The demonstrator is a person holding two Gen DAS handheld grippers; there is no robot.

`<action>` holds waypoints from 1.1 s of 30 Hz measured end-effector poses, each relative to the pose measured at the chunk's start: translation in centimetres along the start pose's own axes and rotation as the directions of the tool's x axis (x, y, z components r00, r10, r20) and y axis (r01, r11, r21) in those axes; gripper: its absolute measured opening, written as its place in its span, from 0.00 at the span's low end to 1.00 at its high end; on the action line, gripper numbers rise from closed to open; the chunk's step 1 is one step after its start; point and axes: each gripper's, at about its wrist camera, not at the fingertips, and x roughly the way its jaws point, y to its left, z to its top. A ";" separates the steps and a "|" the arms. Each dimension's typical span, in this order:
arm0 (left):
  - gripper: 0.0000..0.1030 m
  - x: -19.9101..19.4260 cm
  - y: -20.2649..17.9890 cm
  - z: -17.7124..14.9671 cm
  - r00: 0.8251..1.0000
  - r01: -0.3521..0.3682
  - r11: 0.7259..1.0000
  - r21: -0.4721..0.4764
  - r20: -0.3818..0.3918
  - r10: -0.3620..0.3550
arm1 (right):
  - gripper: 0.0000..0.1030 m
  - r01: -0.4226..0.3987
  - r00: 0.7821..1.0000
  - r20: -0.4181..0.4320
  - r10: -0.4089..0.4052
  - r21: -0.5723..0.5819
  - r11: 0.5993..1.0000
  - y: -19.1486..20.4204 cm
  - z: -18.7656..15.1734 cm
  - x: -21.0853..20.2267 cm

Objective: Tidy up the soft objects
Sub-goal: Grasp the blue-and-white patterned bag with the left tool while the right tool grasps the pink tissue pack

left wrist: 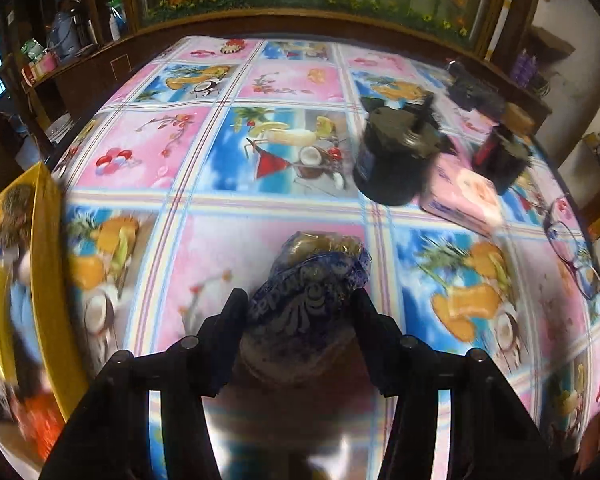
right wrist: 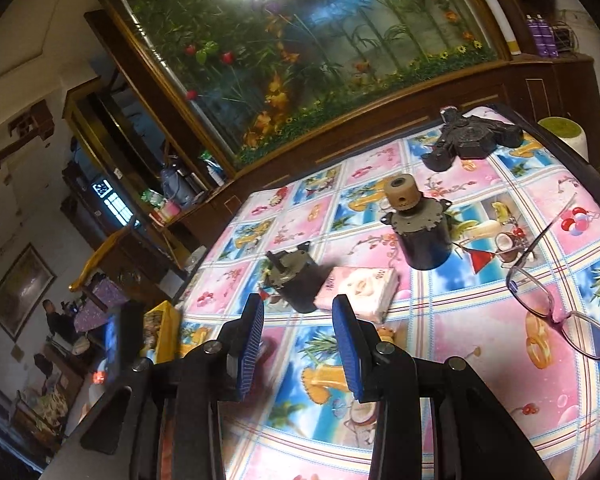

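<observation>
The left tool (left wrist: 300,300) pinches a soft, crinkly blue bag (left wrist: 312,280) between its tips, over the tabletop (left wrist: 220,220).

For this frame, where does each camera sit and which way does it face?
Left wrist: on the left gripper, tilted down at the table; its fingers flank a blue-wrapped packet.
Right wrist: on the right gripper, facing across the table toward the aquarium; its jaws stand apart with nothing between them.
Shared: the pink tissue pack, two motors, the eyeglasses.
</observation>
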 end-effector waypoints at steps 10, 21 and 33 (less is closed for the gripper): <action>0.51 -0.4 1.1 -1.1 0.998 -0.013 1.000 0.006 0.068 0.013 | 0.37 0.110 0.974 -0.186 -0.128 -0.103 0.989 -0.5 2.8 8.6; 0.51 -0.3 1.9 -0.9 0.998 -0.002 1.000 -0.016 0.059 0.003 | 0.37 0.208 0.934 -0.252 -0.251 -0.184 0.961 -1.6 3.6 15.1; 0.51 -0.3 2.1 -0.9 0.999 0.014 0.999 -0.030 0.050 -0.013 | 0.71 0.051 0.952 -0.278 -0.130 -0.274 0.960 1.4 0.3 10.2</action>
